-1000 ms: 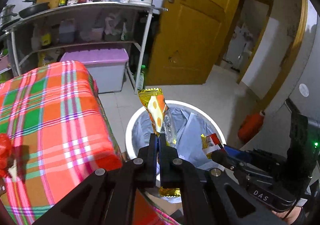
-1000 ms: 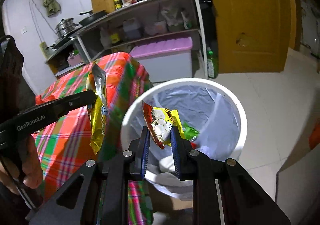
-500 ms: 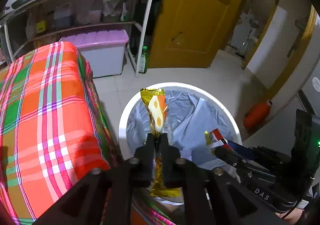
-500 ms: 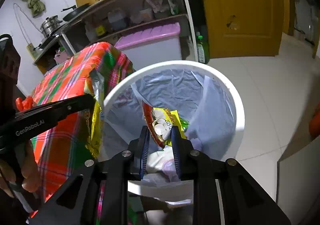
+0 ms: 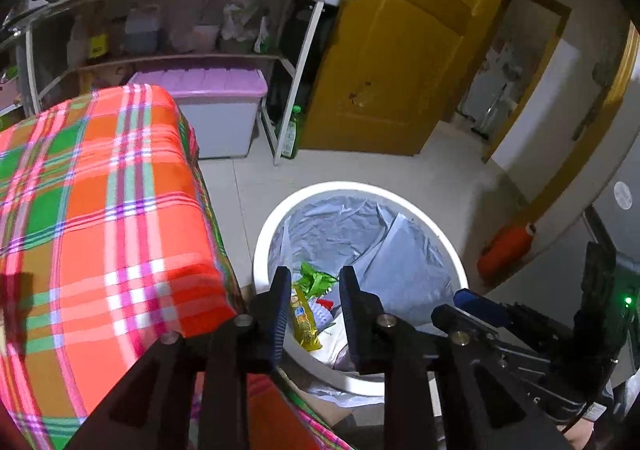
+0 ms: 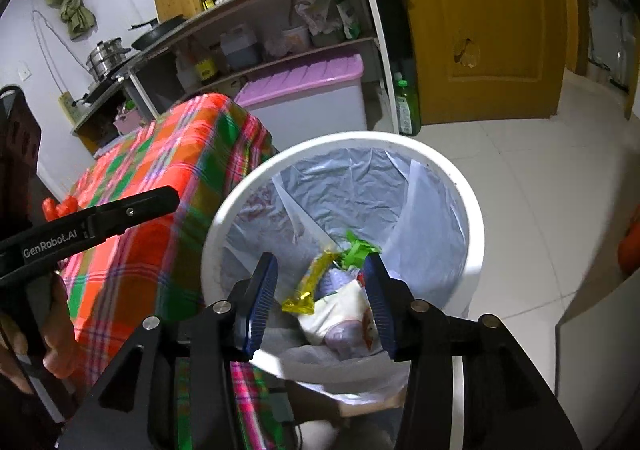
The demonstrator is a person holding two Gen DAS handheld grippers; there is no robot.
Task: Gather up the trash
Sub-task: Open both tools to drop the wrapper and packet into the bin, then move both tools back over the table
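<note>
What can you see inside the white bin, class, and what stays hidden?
Inside the white bin is a grey liner holding a yellow wrapper, green wrapper and white bag. Whatever lies beneath them is covered.

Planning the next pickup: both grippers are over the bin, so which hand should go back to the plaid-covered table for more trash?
Probably left. The left gripper is open and empty, right beside the plaid-covered table. The right gripper, also open, sits over the bin, farther from it.
</note>
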